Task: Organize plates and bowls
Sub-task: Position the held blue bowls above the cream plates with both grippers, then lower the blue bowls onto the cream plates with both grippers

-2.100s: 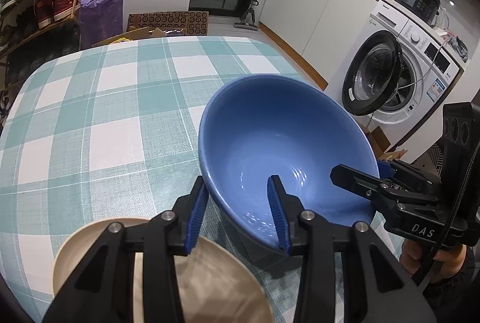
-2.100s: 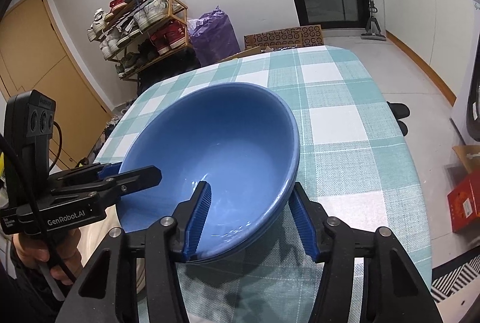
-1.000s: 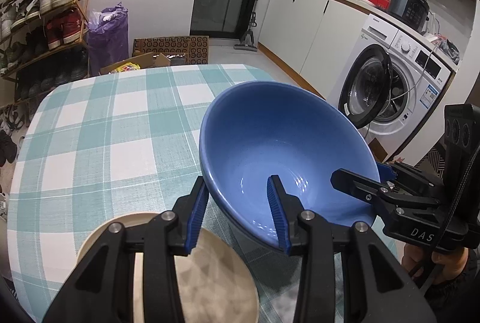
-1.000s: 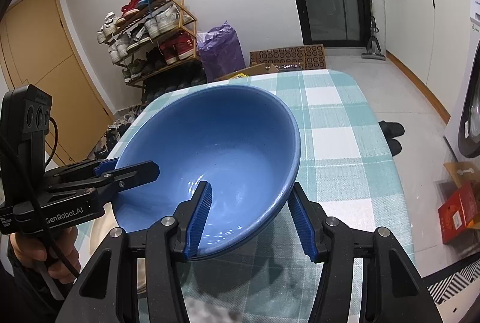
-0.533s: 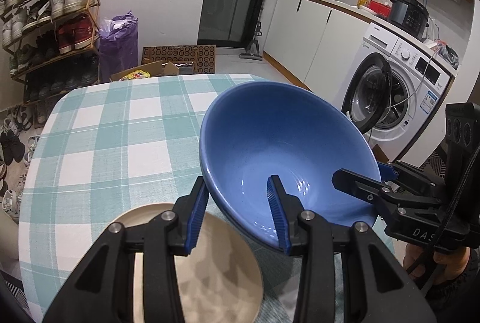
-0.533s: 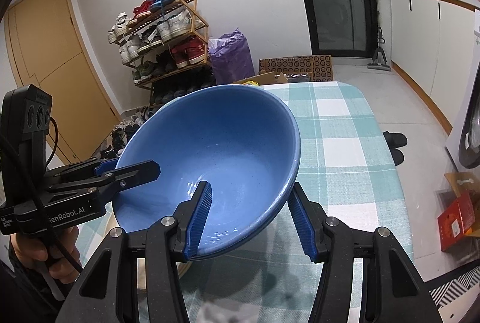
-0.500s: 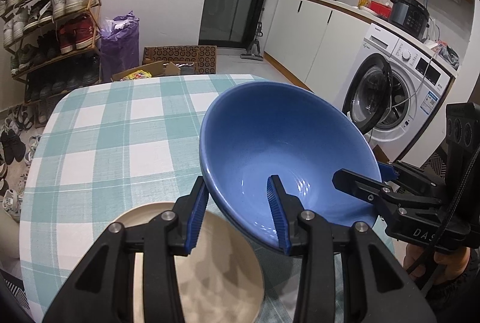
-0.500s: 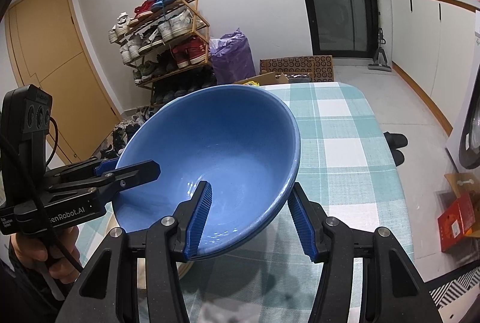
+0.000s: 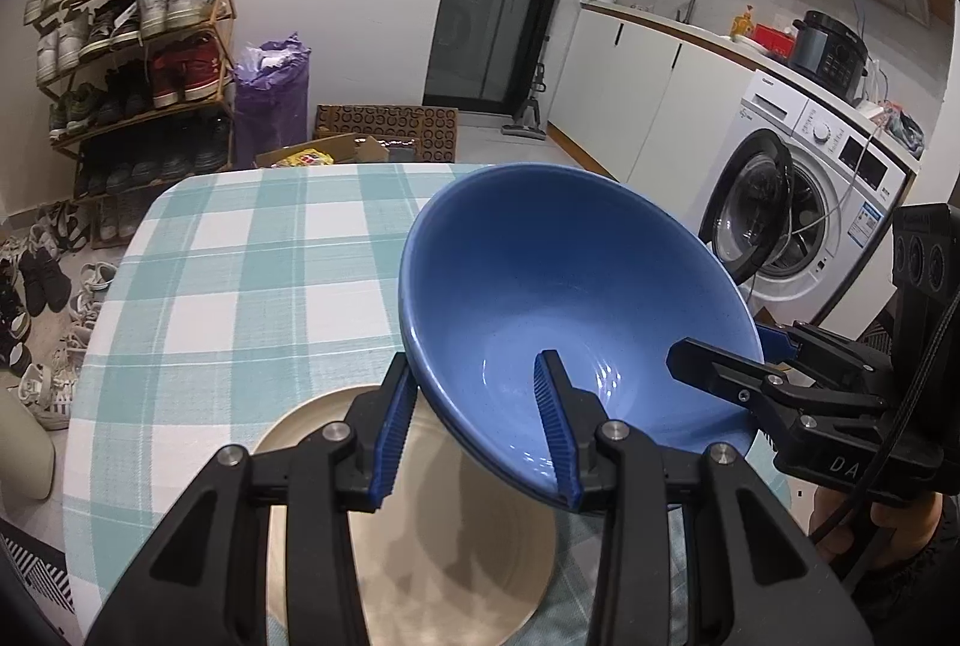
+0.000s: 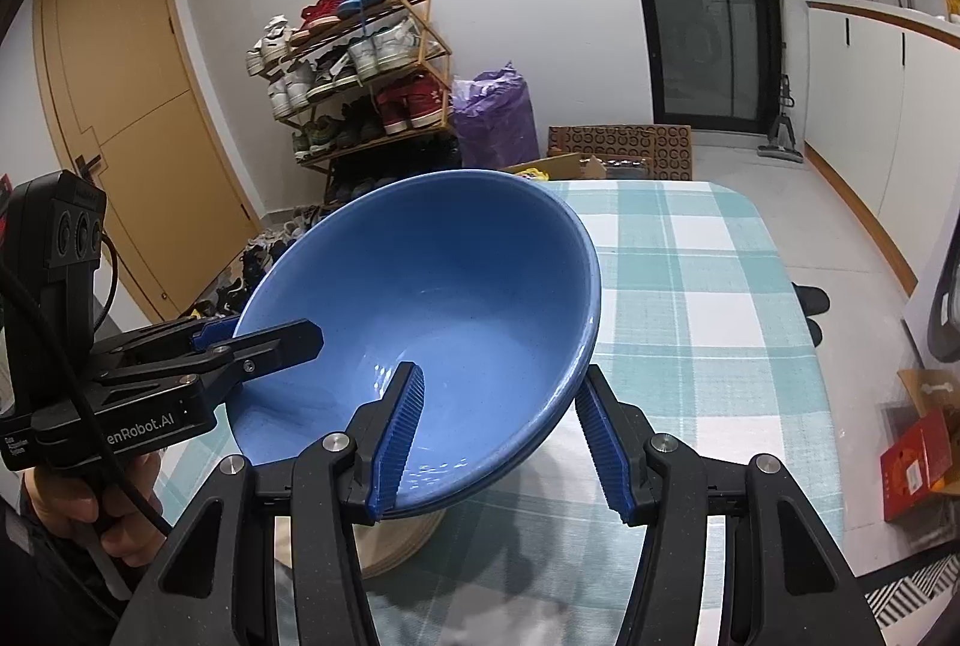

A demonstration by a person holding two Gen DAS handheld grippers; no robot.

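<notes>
1. Left wrist view. Large round blue ceramic bowl [image 9: 558, 298], carried clear of the green-and-white checked table [image 9: 228, 286] and tilted, its opening turned toward the camera.
   - Left hand-held gripper [image 9: 474, 427] clamped on the bowl's near rim, one finger inside and one outside.
   - Right hand-held gripper [image 9: 720, 376] grips the rim at the picture's right.
   - Round beige plate [image 9: 432, 556] lies on the table directly beneath the gripper and the bowl's lower edge.

2. Right wrist view. Same bowl [image 10: 432, 286], rim clamped between the right gripper's [image 10: 498, 436] blue pads.
   - Left gripper [image 10: 240, 340] bites the opposite rim.
   - Plate [image 10: 402, 544] shows just under the bowl's base, toward the left gripper's side.

3. Judgement. Bowl is round, with no long axis. Plate lies below and slightly nearer the left hand, so the coming move is a level-out and a descent.
</notes>
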